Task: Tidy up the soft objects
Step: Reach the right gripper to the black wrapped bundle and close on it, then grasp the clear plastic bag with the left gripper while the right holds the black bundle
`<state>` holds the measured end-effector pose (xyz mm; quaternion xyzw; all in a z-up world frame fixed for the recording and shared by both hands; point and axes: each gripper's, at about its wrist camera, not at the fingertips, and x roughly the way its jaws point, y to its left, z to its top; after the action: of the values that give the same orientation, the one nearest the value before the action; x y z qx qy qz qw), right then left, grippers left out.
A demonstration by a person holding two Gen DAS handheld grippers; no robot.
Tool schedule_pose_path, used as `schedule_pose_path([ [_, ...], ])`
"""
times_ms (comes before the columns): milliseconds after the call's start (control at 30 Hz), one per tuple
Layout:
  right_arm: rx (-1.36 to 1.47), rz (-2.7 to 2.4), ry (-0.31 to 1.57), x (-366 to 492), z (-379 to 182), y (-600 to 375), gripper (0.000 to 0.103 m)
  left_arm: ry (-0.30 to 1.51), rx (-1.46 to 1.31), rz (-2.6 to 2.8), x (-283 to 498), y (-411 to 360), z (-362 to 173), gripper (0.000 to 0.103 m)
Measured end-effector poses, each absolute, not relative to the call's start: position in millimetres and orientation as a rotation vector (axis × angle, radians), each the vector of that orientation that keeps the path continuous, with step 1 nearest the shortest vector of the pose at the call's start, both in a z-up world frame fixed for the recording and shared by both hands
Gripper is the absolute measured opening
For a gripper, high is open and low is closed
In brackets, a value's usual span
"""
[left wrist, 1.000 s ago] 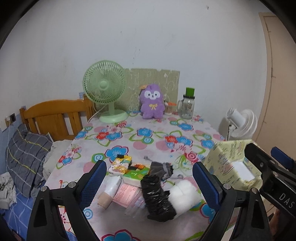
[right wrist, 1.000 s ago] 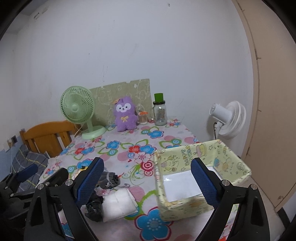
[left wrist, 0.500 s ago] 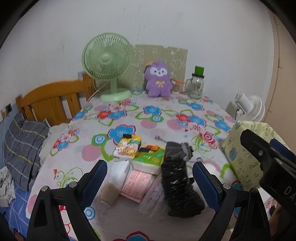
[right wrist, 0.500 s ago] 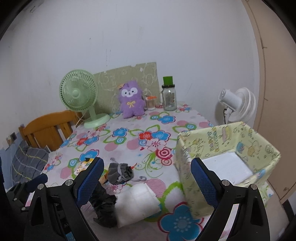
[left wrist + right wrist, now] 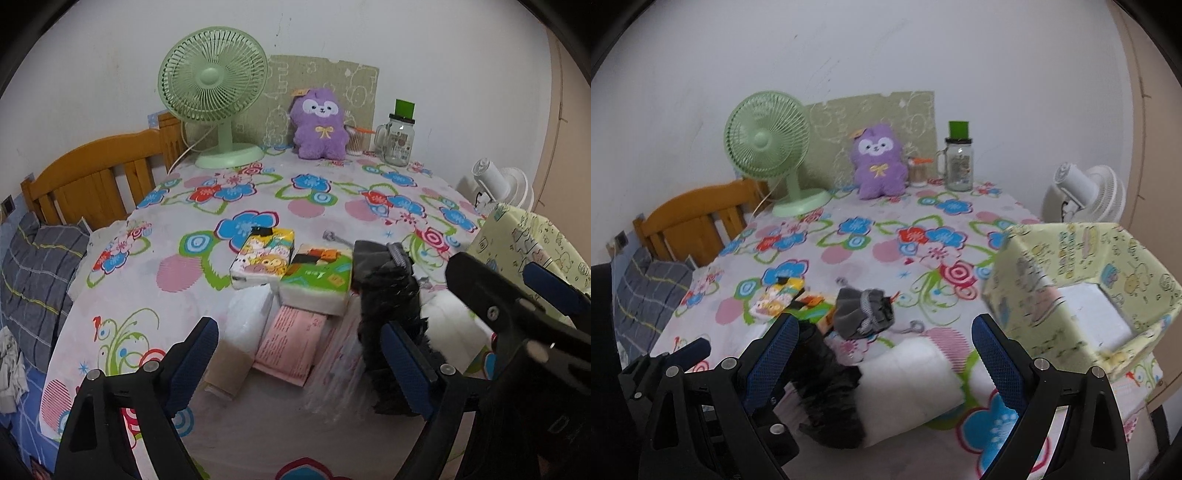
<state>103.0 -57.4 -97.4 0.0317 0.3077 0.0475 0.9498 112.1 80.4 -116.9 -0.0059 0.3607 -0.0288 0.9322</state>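
We see the soft things heaped at the near edge of the flowered table (image 5: pixel 314 177): a white padded roll (image 5: pixel 908 384) lies between the spread fingers of our right gripper (image 5: pixel 882 354), closer to the camera than the fingertips reach, with a crumpled black plastic bag (image 5: pixel 827 391) touching its left end, just beside the left fingertip. A grey folded sock bundle (image 5: pixel 862 312) sits just beyond the bag. From the left wrist view, our left gripper (image 5: pixel 299 350) hangs with its jaws wide apart and nothing between the pads; a pink leaflet pack (image 5: pixel 291 339) and a white tissue pack (image 5: pixel 247 317) lie between its fingers, lower on the table, while the black bag stands against its right finger (image 5: pixel 402 358). Beyond these, two printed tissue packs, a cartoon one (image 5: pixel 264 256) and a green one (image 5: pixel 319 275), lie side by side and touching. The right gripper is likewise released, gripping nothing. To the right stands a pale yellow fabric bin (image 5: pixel 1082 288) at the table's corner, well apart from the roll. At the far edge stand a green fan (image 5: pixel 214 92), a purple plush toy (image 5: pixel 319 125) and a glass jar (image 5: pixel 399 140).
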Motion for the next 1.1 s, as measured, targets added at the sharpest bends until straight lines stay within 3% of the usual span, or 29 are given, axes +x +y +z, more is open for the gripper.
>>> schedule_pose_path([
  [333, 0.044, 0.138, 0.708, 121.2, -118.7, -38.0, 0.095, 0.790, -0.017, -0.062, 124.2, 89.7, -134.8, 0.089],
  [600, 0.048, 0.198, 0.826, 141.8, -141.9, -28.2, 0.074, 0.817, -0.021, -0.082, 135.6, 88.4, -144.3, 0.086],
  [767, 0.019, 0.218, 0.846, 145.5, -146.1, -23.2, 0.051, 0.816, 0.008, -0.097, 138.8, 82.7, -146.8, 0.085],
  [967, 0.007, 0.212, 0.838, 147.5, -146.2, -24.2, 0.041, 0.807, 0.015, -0.112, 139.7, 82.8, -146.1, 0.082],
  [1100, 0.014, 0.213, 0.832, 148.2, -144.3, -26.5, 0.040, 0.807, 0.009, -0.120, 140.0, 86.1, -142.6, 0.076],
])
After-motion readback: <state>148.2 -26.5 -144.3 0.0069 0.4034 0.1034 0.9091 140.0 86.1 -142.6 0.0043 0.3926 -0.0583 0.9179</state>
